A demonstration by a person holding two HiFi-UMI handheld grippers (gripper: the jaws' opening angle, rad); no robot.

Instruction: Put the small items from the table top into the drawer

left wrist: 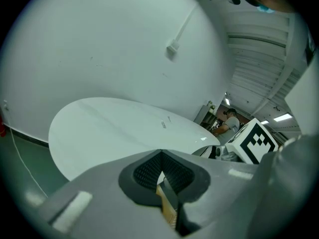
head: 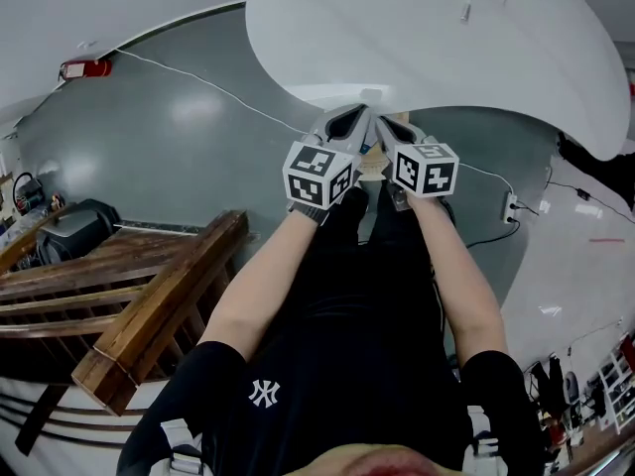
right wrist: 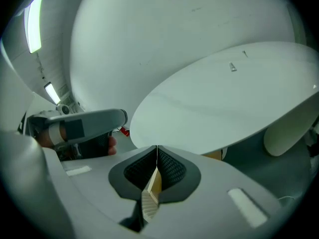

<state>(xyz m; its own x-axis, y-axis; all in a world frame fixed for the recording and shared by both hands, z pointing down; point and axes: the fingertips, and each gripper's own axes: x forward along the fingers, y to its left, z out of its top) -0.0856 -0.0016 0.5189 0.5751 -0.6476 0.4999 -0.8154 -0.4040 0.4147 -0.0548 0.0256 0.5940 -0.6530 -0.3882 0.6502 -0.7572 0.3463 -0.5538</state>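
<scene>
Left gripper (head: 352, 118) and right gripper (head: 390, 125) (jaws pressed together, nothing between) near the white table (head: 446, 48), above grey floor (head: 149, 137)

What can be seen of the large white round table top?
The white round table top looks smooth and slightly glossy, with a thin rounded edge. Two tiny light items lie on it, far from its near edge. A white rounded support shows beneath it. The left gripper and the right gripper, both shut, point at its near edge.
</scene>
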